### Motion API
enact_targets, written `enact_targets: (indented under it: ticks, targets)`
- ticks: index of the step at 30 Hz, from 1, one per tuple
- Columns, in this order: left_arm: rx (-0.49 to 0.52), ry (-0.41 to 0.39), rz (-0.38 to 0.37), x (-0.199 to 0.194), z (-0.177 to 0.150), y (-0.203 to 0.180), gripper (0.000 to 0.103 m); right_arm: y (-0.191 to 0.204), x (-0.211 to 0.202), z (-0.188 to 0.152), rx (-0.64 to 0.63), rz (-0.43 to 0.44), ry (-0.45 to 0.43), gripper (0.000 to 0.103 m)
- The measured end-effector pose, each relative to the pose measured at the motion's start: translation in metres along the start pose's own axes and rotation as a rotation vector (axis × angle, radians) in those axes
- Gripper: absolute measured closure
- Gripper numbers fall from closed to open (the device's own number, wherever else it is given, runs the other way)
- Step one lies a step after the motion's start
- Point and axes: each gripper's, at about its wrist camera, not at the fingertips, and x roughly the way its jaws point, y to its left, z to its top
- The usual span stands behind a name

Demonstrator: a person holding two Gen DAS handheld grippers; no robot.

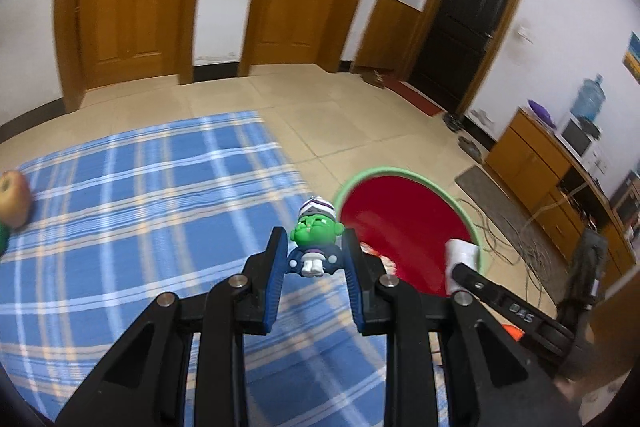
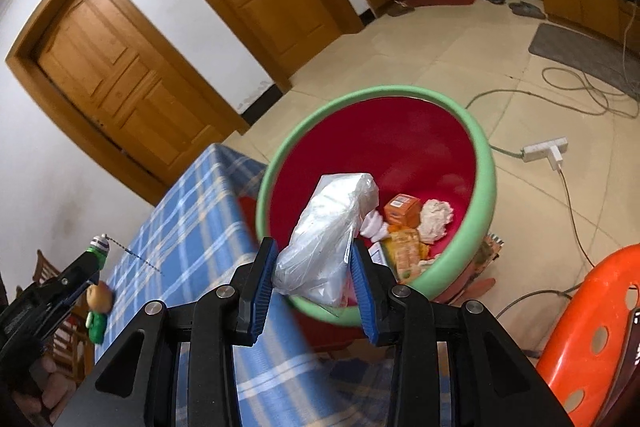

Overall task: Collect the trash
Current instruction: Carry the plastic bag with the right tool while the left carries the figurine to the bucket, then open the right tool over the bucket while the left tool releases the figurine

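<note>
Right claw (image 2: pixel 312 267) clamps plastic bag (image 2: pixel 328 243) above bin (image 2: pixel 486 163), ready for drop; left claw (image 1: pixel 314 259) grips green doll (image 1: pixel 316 243) near bin, I judge same purpose.

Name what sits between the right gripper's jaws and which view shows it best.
A crumpled clear plastic bag is clamped in the right gripper, held over the near rim of the red basin. The right wrist view shows it.
</note>
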Motion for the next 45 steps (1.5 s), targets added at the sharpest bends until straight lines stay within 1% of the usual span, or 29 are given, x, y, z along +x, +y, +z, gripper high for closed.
enact_targets:
  ticks: [4,9,15,20,22,23,24,26,28,31,32,34,36,40,42,45]
  targets:
    - [0.04,0.014,-0.02,0.012,0.002,-0.021,0.076,-0.016,0.005,0.006,0.023,-0.016,0.005,0.061]
    - [0.079,0.034,-0.045,0.029,0.003,-0.044,0.076,-0.031,-0.002,0.01,0.053,-0.002,-0.007,0.061]
    - [0.106,0.081,-0.083,0.058,-0.001,-0.066,0.076,-0.045,-0.014,0.013,0.075,0.008,-0.044,0.061]
    - [0.137,0.123,-0.123,0.083,-0.004,-0.084,0.076,-0.055,-0.019,0.014,0.099,0.01,-0.055,0.061]
    - [0.153,0.127,-0.13,0.092,-0.004,-0.09,0.075,-0.06,-0.02,0.013,0.113,0.01,-0.059,0.061]
    - [0.159,0.13,-0.128,0.094,-0.004,-0.092,0.07,-0.062,-0.021,0.013,0.12,0.008,-0.063,0.061]
    - [0.162,0.129,-0.125,0.096,-0.004,-0.094,0.06,-0.064,-0.022,0.013,0.126,0.006,-0.065,0.061]
    - [0.16,0.116,-0.119,0.095,-0.003,-0.096,0.054,-0.066,-0.023,0.012,0.13,0.004,-0.065,0.061]
    - [0.167,0.11,-0.113,0.093,-0.003,-0.096,0.053,-0.067,-0.025,0.011,0.127,0.002,-0.063,0.061]
    - [0.166,0.109,-0.094,0.089,-0.005,-0.094,0.046,-0.064,-0.028,0.01,0.121,0.006,-0.062,0.061]
    - [0.162,0.108,-0.083,0.086,-0.006,-0.092,0.044,-0.062,-0.029,0.011,0.115,0.008,-0.061,0.059]
    - [0.155,0.107,-0.066,0.08,-0.006,-0.088,0.044,-0.058,-0.032,0.01,0.1,0.012,-0.059,0.055]
    - [0.142,0.102,-0.048,0.072,-0.007,-0.082,0.042,-0.05,-0.037,0.01,0.076,0.019,-0.062,0.049]
    - [0.105,0.085,-0.008,0.049,-0.013,-0.065,0.04,-0.03,-0.051,0.01,0.014,0.003,-0.084,0.045]
    - [0.087,0.074,0.012,0.036,-0.015,-0.056,0.037,-0.021,-0.058,0.008,-0.017,-0.002,-0.094,0.036]
    - [0.06,0.048,0.045,0.013,-0.021,-0.041,0.032,-0.005,-0.066,0.002,-0.05,-0.004,-0.097,0.035]
